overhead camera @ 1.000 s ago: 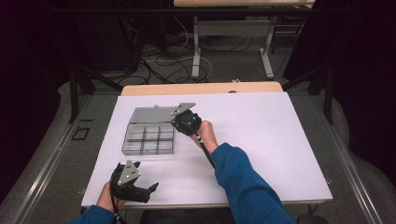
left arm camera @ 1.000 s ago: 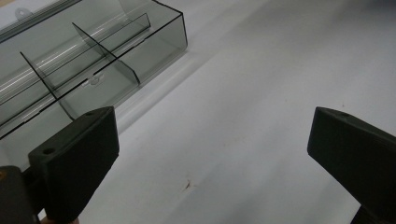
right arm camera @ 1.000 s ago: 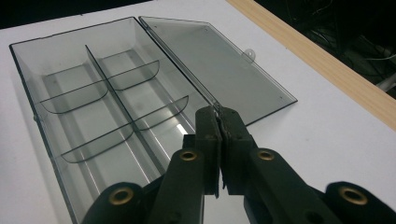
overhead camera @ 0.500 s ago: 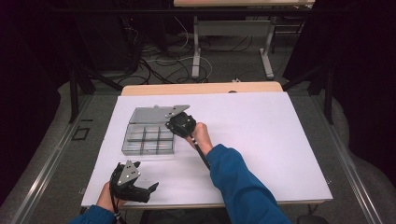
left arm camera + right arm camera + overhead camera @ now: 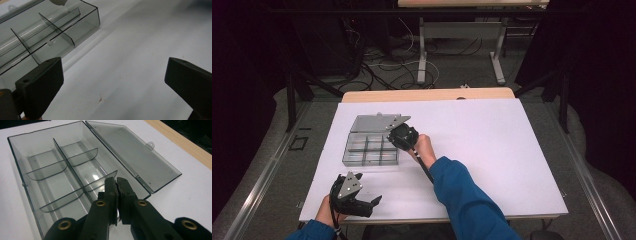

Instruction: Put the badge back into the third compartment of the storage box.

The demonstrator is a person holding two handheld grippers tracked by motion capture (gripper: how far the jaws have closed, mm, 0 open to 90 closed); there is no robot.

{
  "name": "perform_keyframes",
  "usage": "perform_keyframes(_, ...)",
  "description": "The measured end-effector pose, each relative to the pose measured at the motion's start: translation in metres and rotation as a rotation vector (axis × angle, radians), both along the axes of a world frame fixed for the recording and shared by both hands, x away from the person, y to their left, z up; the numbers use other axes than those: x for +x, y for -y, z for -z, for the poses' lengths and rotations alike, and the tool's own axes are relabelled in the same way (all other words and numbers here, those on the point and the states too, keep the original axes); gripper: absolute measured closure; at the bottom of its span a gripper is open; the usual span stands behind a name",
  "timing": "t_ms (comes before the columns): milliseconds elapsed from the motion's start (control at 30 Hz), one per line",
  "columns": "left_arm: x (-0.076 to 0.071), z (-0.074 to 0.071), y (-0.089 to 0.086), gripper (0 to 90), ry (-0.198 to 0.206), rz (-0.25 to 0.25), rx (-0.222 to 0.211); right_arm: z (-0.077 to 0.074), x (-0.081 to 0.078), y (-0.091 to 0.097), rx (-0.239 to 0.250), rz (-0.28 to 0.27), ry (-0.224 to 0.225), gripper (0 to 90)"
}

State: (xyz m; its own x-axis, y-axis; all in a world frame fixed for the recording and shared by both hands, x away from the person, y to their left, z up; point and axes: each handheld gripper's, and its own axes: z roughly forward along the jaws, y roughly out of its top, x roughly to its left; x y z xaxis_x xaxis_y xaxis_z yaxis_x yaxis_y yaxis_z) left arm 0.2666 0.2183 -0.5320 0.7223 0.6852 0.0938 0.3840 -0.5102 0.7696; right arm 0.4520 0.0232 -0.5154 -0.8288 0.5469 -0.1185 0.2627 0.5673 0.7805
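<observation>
A clear grey compartment box [image 5: 371,149] lies on the white table cover, its lid [image 5: 373,122] folded open flat behind it. My right gripper [image 5: 396,137] hovers at the box's right end, held by a hand in a blue sleeve. In the right gripper view its jaws [image 5: 117,182] are shut with nothing seen between them, tips over the empty box [image 5: 50,180] beside the lid [image 5: 135,155]. My left gripper [image 5: 371,206] rests near the table's front edge, open. Its wide-apart jaws [image 5: 112,85] frame bare white surface, with the box's corner [image 5: 50,32] ahead on the left.
A white sheet [image 5: 492,150] covers the table, and a wooden strip [image 5: 427,95] shows along the far edge. Thin dividers [image 5: 70,170] split the box into several compartments. Dark floor, cables and table legs lie beyond the table.
My right gripper has edged a little to the left, closer over the box's right end. The left gripper has stayed put.
</observation>
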Motion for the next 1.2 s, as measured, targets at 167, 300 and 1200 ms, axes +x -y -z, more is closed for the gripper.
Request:
perform_keyframes(167, 0.0, 0.0, 0.0, 2.1, 0.0, 0.001, 0.002, 0.003, -0.001, -0.002, -0.005, 0.013, -0.024, 87.7)
perform_keyframes(300, 0.0, 0.0, 0.0, 2.1, 0.0, 0.001, -0.002, 0.006, 0.0, -0.003, -0.012, 0.012, -0.023, 87.7)
perform_keyframes(1200, 0.0, 0.0, -0.001, 2.1, -0.002, 0.002, 0.0, 0.016, 0.002, -0.01, -0.105, -0.001, -0.019, 87.2)
